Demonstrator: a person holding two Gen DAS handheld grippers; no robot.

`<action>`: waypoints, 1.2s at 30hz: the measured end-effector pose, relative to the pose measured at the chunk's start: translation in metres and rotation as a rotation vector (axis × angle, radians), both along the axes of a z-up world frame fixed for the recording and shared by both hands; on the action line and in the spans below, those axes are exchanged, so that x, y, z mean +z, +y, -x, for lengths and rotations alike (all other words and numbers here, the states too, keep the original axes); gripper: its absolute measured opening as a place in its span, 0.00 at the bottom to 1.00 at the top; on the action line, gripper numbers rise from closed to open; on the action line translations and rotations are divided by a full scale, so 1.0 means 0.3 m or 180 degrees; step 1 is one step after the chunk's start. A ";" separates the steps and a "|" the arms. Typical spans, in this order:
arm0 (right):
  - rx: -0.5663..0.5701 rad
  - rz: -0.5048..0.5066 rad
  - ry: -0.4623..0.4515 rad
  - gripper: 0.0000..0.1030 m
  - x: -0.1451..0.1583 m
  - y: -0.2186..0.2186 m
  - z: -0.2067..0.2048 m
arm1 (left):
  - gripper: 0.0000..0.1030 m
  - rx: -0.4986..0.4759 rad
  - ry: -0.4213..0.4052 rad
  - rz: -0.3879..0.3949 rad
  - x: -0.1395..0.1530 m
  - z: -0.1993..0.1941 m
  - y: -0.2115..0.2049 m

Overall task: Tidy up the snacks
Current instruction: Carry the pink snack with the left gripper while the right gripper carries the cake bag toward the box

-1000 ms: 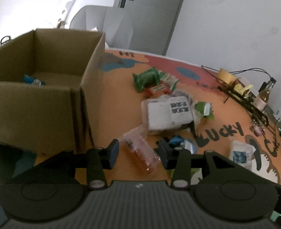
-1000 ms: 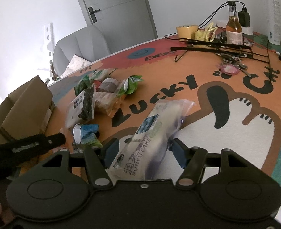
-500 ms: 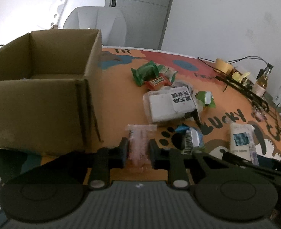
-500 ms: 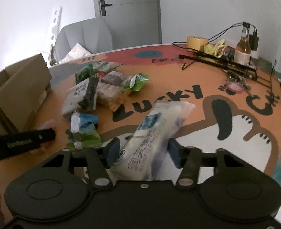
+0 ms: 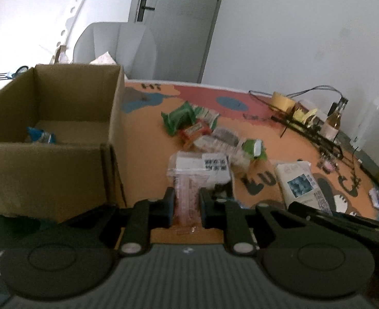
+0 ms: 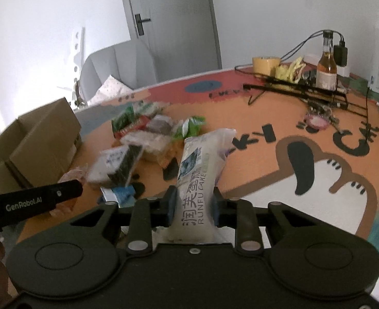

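Observation:
My left gripper (image 5: 187,203) is shut on a clear packet of pink snack (image 5: 187,193) and holds it above the mat, right of an open cardboard box (image 5: 48,164). A blue packet (image 5: 41,136) lies inside the box. My right gripper (image 6: 193,208) is shut on a white Runfu cake bag (image 6: 199,170) and holds it lifted; the bag also shows in the left wrist view (image 5: 299,182). A pile of loose snack packets (image 5: 205,134) lies on the orange mat, also in the right wrist view (image 6: 148,134). The left gripper's side (image 6: 32,203) shows at the right wrist view's left edge.
The box appears at the left in the right wrist view (image 6: 32,144). A bottle (image 6: 327,69), tape roll (image 6: 265,64), black rack (image 6: 300,90) and cables stand at the table's far right. A grey chair (image 5: 114,46) stands behind the table.
Both grippers closed on their packets and lifted them off the mat. The left gripper rose, so the box interior with the blue packet shows again.

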State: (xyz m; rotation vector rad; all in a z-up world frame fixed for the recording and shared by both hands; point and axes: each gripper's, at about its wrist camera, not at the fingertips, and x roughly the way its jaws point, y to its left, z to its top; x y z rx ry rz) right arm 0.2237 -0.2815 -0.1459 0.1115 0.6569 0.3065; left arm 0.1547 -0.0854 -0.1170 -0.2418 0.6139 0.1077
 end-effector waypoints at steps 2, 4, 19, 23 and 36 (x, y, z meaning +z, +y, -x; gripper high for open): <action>0.0007 -0.0061 -0.0043 0.25 0.023 -0.002 0.002 | 0.18 -0.0002 -0.0055 0.0006 0.023 0.008 0.006; 0.0020 -0.0131 -0.0086 0.25 0.046 -0.004 0.006 | 0.18 -0.0001 -0.0113 -0.0005 0.049 0.016 0.012; 0.0300 -0.0354 -0.0314 0.25 0.197 0.101 0.017 | 0.18 0.0028 -0.0466 -0.0064 0.213 0.075 0.096; 0.0388 -0.0394 -0.0346 0.25 0.224 0.152 0.012 | 0.17 0.0106 -0.0488 -0.0062 0.232 0.083 0.146; 0.0592 -0.0458 -0.0350 0.25 0.271 0.316 -0.008 | 0.17 0.0269 -0.0452 -0.0047 0.245 0.083 0.288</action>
